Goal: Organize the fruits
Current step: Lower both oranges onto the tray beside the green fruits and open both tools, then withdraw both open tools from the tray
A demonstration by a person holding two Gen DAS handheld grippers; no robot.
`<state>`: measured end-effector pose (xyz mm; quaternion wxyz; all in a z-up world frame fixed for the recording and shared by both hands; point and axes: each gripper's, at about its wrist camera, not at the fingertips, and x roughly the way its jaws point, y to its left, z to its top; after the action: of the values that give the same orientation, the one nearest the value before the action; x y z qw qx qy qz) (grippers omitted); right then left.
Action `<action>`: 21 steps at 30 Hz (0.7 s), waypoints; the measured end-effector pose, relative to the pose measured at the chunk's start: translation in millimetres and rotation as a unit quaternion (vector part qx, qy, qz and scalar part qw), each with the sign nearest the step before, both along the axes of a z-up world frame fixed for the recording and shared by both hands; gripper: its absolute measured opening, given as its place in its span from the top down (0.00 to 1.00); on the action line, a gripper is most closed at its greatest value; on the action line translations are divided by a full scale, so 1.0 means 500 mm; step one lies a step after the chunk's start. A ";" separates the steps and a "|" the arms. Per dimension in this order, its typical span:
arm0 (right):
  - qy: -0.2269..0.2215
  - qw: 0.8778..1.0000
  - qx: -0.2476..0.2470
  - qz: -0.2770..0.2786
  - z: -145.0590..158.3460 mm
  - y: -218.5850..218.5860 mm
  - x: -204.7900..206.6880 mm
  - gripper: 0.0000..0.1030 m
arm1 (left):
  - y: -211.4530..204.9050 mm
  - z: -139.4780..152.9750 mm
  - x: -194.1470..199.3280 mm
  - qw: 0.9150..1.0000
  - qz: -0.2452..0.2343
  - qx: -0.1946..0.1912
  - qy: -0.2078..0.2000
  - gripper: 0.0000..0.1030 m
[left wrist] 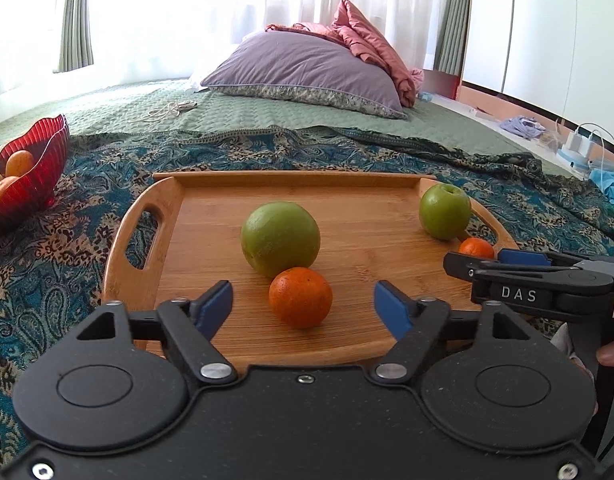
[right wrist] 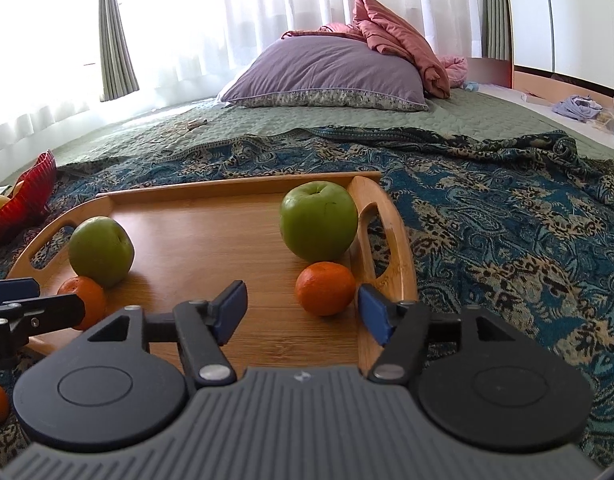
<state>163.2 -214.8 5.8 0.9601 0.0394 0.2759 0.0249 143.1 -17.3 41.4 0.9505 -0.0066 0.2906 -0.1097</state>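
Four fruits sit on the tray (left wrist: 169, 220): a green one (left wrist: 281, 238) touching an orange (left wrist: 300, 297) mid-tray, an apple (right wrist: 318, 226) and mandarin (right wrist: 325, 288) by the right handle. Left gripper (left wrist: 303, 306) and right gripper (right wrist: 303, 308), jaws apart, each frame an orange one, probably bound for the red bowl (left wrist: 35, 172) off the tray's left edge.

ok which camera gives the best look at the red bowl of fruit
The left wrist view. There the red bowl shows its ribbed wall, wavy rim and the orange-yellow fruit inside, at the frame's left edge. The right wrist view catches only a compressed sliver of the bowl at its far left, with its contents barely visible.
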 end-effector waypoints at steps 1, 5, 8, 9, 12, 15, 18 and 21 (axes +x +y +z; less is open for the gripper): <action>-0.003 1.000 0.000 0.002 0.001 0.001 -0.005 0.19 | 0.002 0.002 -0.004 1.000 -0.002 -0.001 -0.001 0.22; -0.018 1.000 0.001 0.011 0.011 0.005 -0.034 0.14 | 0.011 0.011 -0.018 1.000 -0.007 -0.004 -0.006 0.18; -0.025 1.000 0.000 0.014 0.015 0.005 -0.053 0.12 | 0.019 0.018 -0.030 1.000 -0.008 -0.008 -0.011 0.15; -0.027 1.000 -0.002 0.014 0.016 0.006 -0.059 0.11 | 0.022 0.020 -0.035 1.000 -0.007 -0.010 -0.012 0.13; -0.031 0.999 -0.004 0.018 0.019 0.006 -0.076 0.08 | 0.031 0.024 -0.050 1.000 -0.004 -0.015 -0.018 0.12; -0.035 0.999 0.000 0.023 0.019 0.006 -0.093 0.04 | 0.039 0.027 -0.071 0.999 0.000 -0.019 -0.032 0.10; -0.052 0.998 0.000 0.028 0.020 0.010 -0.118 0.00 | 0.047 0.028 -0.093 0.999 -0.002 -0.025 -0.043 0.08; -0.072 0.997 -0.002 0.032 0.022 0.016 -0.142 0.00 | 0.055 0.025 -0.114 0.998 0.000 -0.030 -0.051 0.06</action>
<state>92.0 -206.9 16.8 0.9762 0.0268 0.2072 0.0574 85.9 10.3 54.1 0.9635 -0.0291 0.2384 -0.1186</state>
